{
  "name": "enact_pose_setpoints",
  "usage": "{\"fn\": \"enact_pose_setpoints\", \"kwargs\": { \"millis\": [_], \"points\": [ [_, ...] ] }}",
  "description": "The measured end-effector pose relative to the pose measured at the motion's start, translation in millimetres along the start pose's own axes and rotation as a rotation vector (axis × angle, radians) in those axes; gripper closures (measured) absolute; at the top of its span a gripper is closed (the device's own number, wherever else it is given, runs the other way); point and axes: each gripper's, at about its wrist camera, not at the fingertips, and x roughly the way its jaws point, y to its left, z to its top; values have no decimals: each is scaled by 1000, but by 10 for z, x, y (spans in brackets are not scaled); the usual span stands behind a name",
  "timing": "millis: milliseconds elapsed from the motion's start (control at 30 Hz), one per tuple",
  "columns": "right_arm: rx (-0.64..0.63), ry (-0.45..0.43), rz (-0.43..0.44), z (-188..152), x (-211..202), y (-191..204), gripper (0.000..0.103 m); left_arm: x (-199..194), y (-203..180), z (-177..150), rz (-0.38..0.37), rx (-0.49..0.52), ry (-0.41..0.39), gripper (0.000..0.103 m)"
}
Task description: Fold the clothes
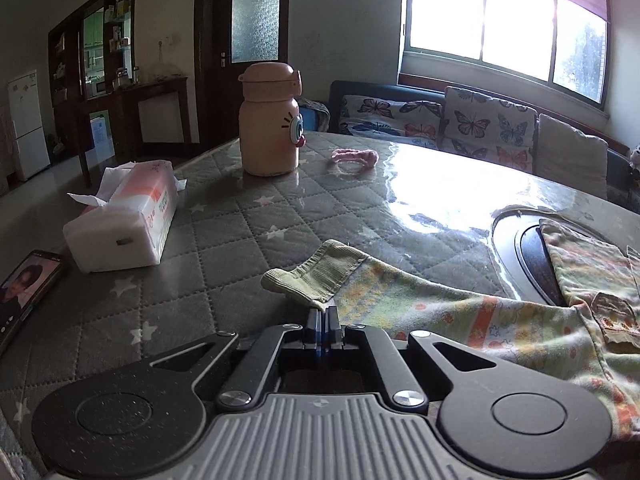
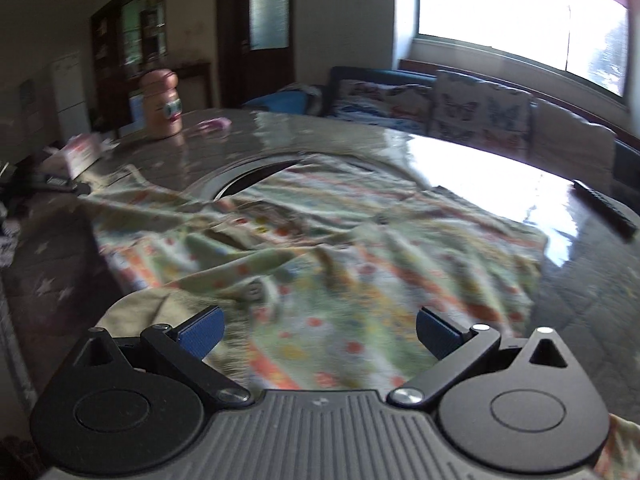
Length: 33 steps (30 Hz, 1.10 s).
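Left wrist view. Item: left gripper [image 1: 322,312], black linkage with blue pads, jaws drawn together to a narrow slit. The fingertips sit at the edge of the ribbed olive-green cuff [image 1: 316,270] of a pale green printed garment with orange and yellow motifs [image 1: 460,320]; whether a fold of cuff is pinched between the pads cannot be told from this angle. The cuff is curled up and lifted off the surface just ahead of the tips.

Location of garment: spread over a grey quilted table cover with white stars, under a glossy clear sheet [image 1: 240,216]; its far portion lies across a dark round recessed insert in the tabletop [image 1: 532,264].

Other items on the table: a peach-coloured cartoon-faced flask with flip lid [image 1: 270,120], upright at the far side; a pink knitted hair band [image 1: 354,158] beside it; a white and orange soft pack of tissues [image 1: 124,224] to the left; a smartphone with lit screen [image 1: 24,292] at the left edge.

Right wrist view (blurred). Item: right gripper [image 2: 320,334], jaws spread wide, blue pads [image 2: 202,332] far apart, nothing between them. It hangs above the rumpled garment [image 2: 320,248]; contact cannot be judged. A dark remote control [image 2: 604,208] lies at the right of the table.
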Motion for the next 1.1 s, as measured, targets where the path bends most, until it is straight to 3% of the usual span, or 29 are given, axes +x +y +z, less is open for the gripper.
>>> {"fn": "enact_pose_setpoints", "kwargs": {
  "millis": [167, 300, 433, 533, 733, 1100],
  "points": [
    [-115, 54, 35, -111, -5, 219, 0, 40, 58, -28, 13, -7, 23, 92],
    [-161, 31, 28, -67, -125, 298, 0, 41, 76, -17, 30, 1, 25, 85],
    [-119, -37, 53, 116, -167, 308, 0, 30, 87, 22, 73, 14, 10, 65],
    [-102, -49, 80, 189, -48, 374, 0, 41, 112, 64, 79, 25, 13, 57],
    [-153, 13, 115, 88, 168, 583, 0, 161, 88, 98, 63, 100, 30, 55],
    [-159, 102, 149, -70, 68, 505, 0, 366, 18, 156, 82, 205, -1, 53]
  ]
}}
